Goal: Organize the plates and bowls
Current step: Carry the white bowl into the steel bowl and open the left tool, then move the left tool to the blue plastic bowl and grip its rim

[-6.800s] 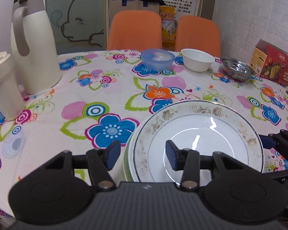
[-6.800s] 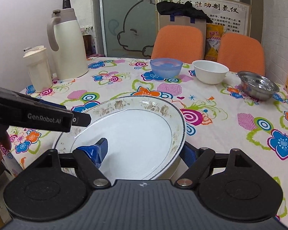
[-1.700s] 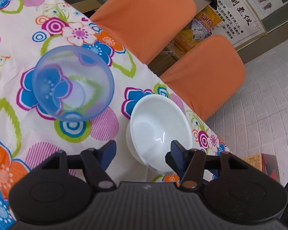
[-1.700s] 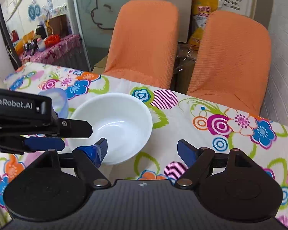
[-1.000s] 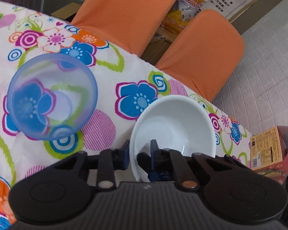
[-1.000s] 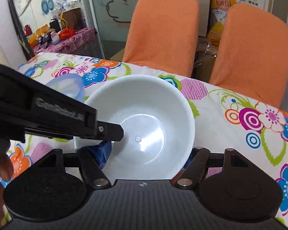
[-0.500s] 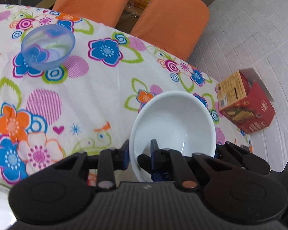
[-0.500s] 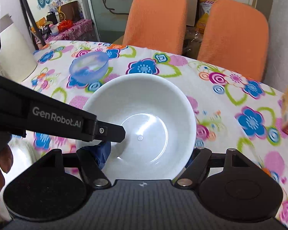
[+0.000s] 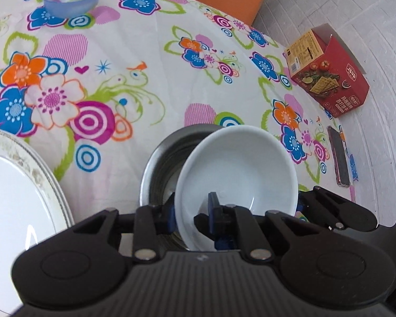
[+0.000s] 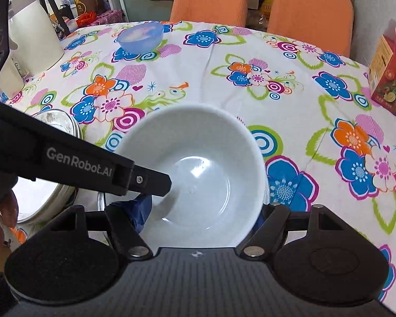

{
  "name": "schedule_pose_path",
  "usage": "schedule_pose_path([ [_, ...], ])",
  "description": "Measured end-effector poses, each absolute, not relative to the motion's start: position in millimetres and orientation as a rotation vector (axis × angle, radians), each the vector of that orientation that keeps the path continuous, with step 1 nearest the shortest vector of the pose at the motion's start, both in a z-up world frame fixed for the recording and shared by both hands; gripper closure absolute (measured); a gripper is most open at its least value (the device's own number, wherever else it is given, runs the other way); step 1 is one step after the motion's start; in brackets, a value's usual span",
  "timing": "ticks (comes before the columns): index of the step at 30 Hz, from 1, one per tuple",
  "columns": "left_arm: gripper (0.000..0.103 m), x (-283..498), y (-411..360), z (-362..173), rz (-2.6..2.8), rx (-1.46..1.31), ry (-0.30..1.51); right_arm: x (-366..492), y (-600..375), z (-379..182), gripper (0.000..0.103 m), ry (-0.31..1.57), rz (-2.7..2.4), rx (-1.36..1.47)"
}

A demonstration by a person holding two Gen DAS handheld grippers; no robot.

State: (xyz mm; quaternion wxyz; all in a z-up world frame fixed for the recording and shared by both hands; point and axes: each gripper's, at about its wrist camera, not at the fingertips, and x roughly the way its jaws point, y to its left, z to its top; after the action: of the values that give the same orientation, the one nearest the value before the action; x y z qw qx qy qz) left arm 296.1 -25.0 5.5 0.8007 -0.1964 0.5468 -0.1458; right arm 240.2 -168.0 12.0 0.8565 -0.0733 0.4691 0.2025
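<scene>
Left of the left gripper (image 9: 191,218) lay the stacked dinner plates (image 9: 18,185), already gathered. Directly ahead of it, the white bowl (image 9: 237,169) was pinched at its near rim, one finger outside the wall and one inside, jaws nearly closed; the bowl tilted over the stainless steel bowl (image 9: 163,163) below, apparently for nesting. The right gripper (image 10: 198,216) bracketed the same white bowl from the other side, its fingers spread wide about the wall; whether the pads pressed could not be told, though they probably steadied it. Far ahead and to the left stood the blue plastic bowl (image 10: 141,37), not yet collected. To the right lay a phone (image 9: 339,155) and a red cracker box (image 9: 327,79), clear of the stacking spot.
</scene>
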Motion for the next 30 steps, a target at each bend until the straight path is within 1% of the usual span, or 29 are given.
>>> schedule_pose_path([
  [1, 0.087, 295.3, -23.2, 6.1, -0.309, -0.425, 1.165, 240.3, -168.7, 12.3, 0.043, 0.984, 0.428, -0.147],
  [2, 0.077, 294.8, -21.8, 6.9, -0.305, -0.421, 1.159, 240.2, -169.8, 13.5, 0.043, 0.980, 0.423, -0.139],
  [3, 0.072, 294.9, -19.9, 8.2, -0.305, -0.425, 1.151, 240.3, -171.0, 15.0, 0.043, 0.976, 0.424, -0.131],
  [4, 0.060, 295.4, -18.4, 9.3, -0.317, -0.433, 1.150, 239.4, -172.7, 17.1, 0.043, 0.970, 0.424, -0.122],
  [5, 0.051, 295.6, -17.5, 10.2, -0.323, -0.437, 1.150, 239.7, -174.6, 18.8, 0.043, 0.964, 0.424, -0.113],
  [8, 0.049, 295.7, -17.0, 17.8, -0.331, -0.418, 1.120, 240.4, -181.9, 24.2, 0.043, 0.946, 0.426, -0.077],
  [10, 0.043, 296.9, -16.0, 21.5, -0.353, -0.414, 1.107, 240.0, -185.9, 29.0, 0.042, 0.927, 0.406, -0.071],
  [17, 0.043, 304.9, -5.5, 35.8, -0.404, -0.416, 1.072, 245.8, -206.4, 40.6, 0.042, 0.877, 0.334, -0.055],
  [24, 0.042, 323.4, 49.7, 61.7, -0.300, -0.402, 0.965, 262.6, -204.6, 57.3, 0.042, 0.831, 0.351, -0.018],
  [30, 0.041, 354.1, 111.5, 56.0, -0.156, -0.408, 0.948, 300.4, -163.7, 60.3, 0.041, 0.829, 0.424, -0.037],
])
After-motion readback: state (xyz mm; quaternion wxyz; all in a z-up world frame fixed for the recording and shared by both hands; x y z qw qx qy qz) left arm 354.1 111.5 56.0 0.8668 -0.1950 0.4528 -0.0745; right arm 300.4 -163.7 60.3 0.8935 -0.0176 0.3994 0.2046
